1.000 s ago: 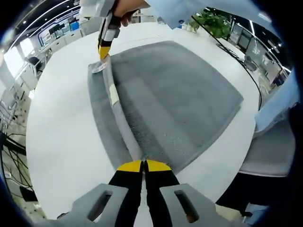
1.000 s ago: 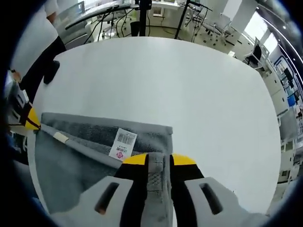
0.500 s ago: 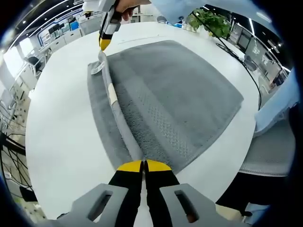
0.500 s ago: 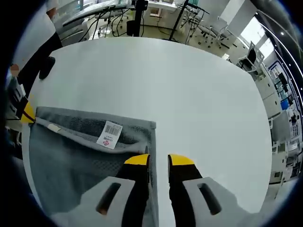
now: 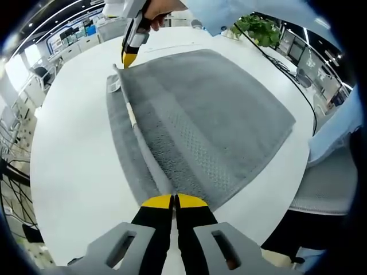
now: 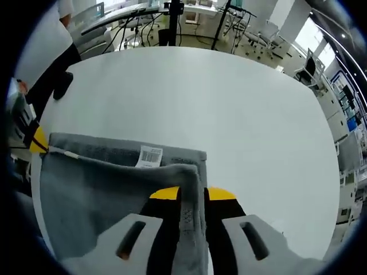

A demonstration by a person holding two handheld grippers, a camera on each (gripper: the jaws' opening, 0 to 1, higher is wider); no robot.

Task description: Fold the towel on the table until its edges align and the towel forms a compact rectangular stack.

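In the left gripper view, a grey towel [image 5: 212, 120] is seen lying on a round white table [image 5: 74, 166], with one long edge lifted and doubled over the layer beneath, so that a raised fold runs from the near corner to the far one. The near corner is pinched between the yellow-tipped jaws of the left gripper [image 5: 174, 201], which are pressed together on the cloth. The far corner is held by the right gripper [image 5: 127, 61], gripped by a hand [image 5: 156, 8] at the top of the view. A potted plant [image 5: 258, 27] is seen beyond the table. In the right gripper view, the left gripper [image 6: 38, 141] is seen at the left edge, at the towel's [image 6: 97, 189] far corner. A white label [image 6: 150, 156] lies on the lower layer, just beyond the raised fold. The towel's edge is clamped between the jaws of the right gripper [image 6: 191, 194], with cloth filling the gap between them.
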